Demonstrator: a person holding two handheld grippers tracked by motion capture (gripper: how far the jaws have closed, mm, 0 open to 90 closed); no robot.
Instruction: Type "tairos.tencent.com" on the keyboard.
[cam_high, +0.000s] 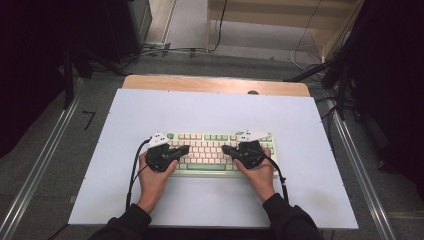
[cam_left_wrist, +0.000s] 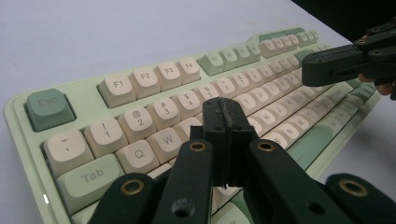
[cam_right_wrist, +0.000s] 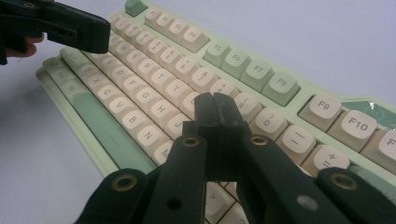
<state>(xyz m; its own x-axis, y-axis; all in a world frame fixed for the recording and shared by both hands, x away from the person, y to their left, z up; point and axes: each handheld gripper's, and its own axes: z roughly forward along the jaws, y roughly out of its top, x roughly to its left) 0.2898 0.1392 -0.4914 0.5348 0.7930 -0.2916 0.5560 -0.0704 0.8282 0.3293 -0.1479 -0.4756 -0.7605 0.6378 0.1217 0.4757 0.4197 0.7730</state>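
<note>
White mat (cam_high: 210, 107) covers most of the wooden table (cam_high: 215, 84), bare strip at far edge. Metal rails (cam_high: 42, 162) flank both sides on grey floor. Cables (cam_high: 305, 55) trail past the far end, near a light wood frame (cam_high: 280, 20).

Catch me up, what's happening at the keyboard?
A person holds a hand-held gripper in each hand over a green and cream keyboard on a white table. Both have their jaws shut with nothing between them. The left hand-held gripper points its tip at the keys near the keyboard's left end, the right hand-held gripper at the keys right of the middle. Whether either tip presses a key cannot be told.
</note>
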